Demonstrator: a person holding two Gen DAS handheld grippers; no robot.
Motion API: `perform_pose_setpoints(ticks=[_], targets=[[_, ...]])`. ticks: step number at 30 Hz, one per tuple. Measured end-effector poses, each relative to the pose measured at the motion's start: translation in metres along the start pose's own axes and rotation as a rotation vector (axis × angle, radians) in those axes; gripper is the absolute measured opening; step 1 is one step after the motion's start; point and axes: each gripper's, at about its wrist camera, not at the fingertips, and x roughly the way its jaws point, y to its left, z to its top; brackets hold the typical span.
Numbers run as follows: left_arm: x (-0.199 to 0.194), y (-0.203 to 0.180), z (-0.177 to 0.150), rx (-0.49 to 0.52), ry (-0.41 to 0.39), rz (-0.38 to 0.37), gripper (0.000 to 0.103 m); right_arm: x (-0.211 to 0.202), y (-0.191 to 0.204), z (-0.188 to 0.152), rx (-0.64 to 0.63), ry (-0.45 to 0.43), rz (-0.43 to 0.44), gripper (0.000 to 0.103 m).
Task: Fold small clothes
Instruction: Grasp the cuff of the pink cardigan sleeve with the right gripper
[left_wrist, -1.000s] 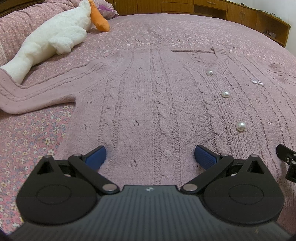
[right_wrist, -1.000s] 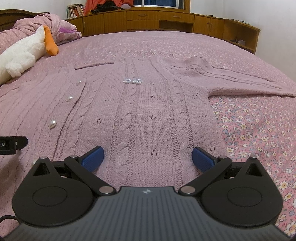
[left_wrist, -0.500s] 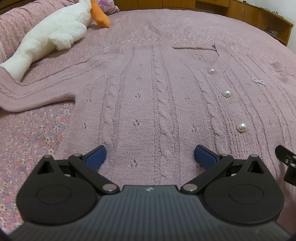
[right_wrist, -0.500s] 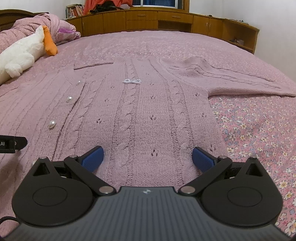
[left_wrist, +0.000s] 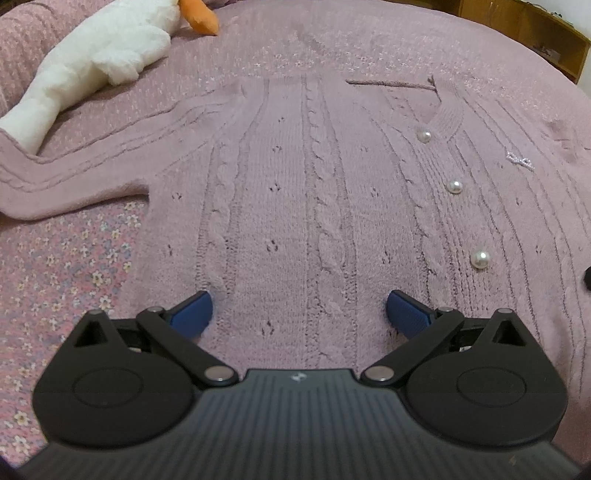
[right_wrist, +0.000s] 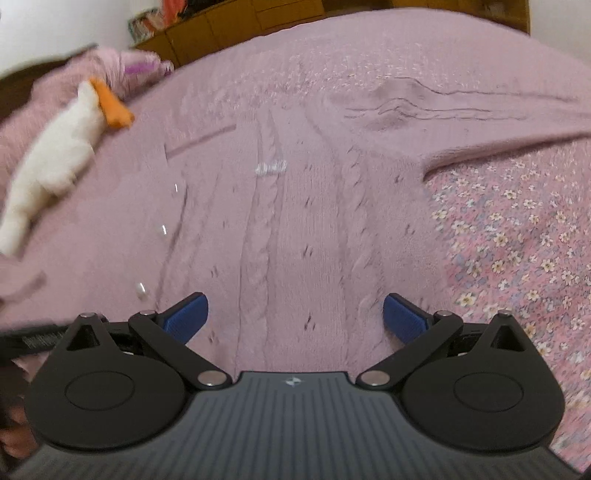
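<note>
A mauve cable-knit cardigan (left_wrist: 314, 192) with pearl buttons (left_wrist: 479, 259) lies flat, front up, on the bed, sleeves spread out. My left gripper (left_wrist: 299, 314) is open and empty, low over the cardigan's lower left half. In the right wrist view the cardigan (right_wrist: 295, 229) fills the middle, its right sleeve (right_wrist: 461, 122) stretched out to the right. My right gripper (right_wrist: 295, 315) is open and empty over the lower right half, near the cardigan's side edge. This view is blurred and tilted.
A white plush goose with an orange beak (left_wrist: 96, 59) lies at the far left on the bed, seen too in the right wrist view (right_wrist: 59, 155). The floral pink bedspread (right_wrist: 517, 258) shows beside the cardigan. Wooden cabinets (left_wrist: 535, 33) stand beyond the bed.
Both grippers have tipped downward toward the cardigan. The right gripper has also rolled and moved, blurring its view. Both stay open and the cardigan has not moved.
</note>
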Motion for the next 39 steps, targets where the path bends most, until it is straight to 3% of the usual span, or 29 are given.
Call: perform_pose_setpoints(ticks=[9, 19, 25, 39], targets=[[0.003, -0.004, 0.004, 0.013, 0.021, 0.013, 0.103, -0.019, -0.074, 0.055, 0.136, -0.096, 0.010, 0.103], [0.007, -0.006, 0.006, 0.014, 0.043, 0.023, 0.103, 0.002, -0.201, 0.099, 0.397, -0.214, -0.086, 0.103], [0.008, -0.008, 0.006, 0.011, 0.039, 0.029, 0.103, 0.019, -0.258, 0.116, 0.519, -0.266, -0.064, 0.103], [0.008, -0.007, 0.008, 0.008, 0.039, 0.031, 0.103, 0.061, -0.298, 0.156, 0.458, -0.341, -0.051, 0.103]])
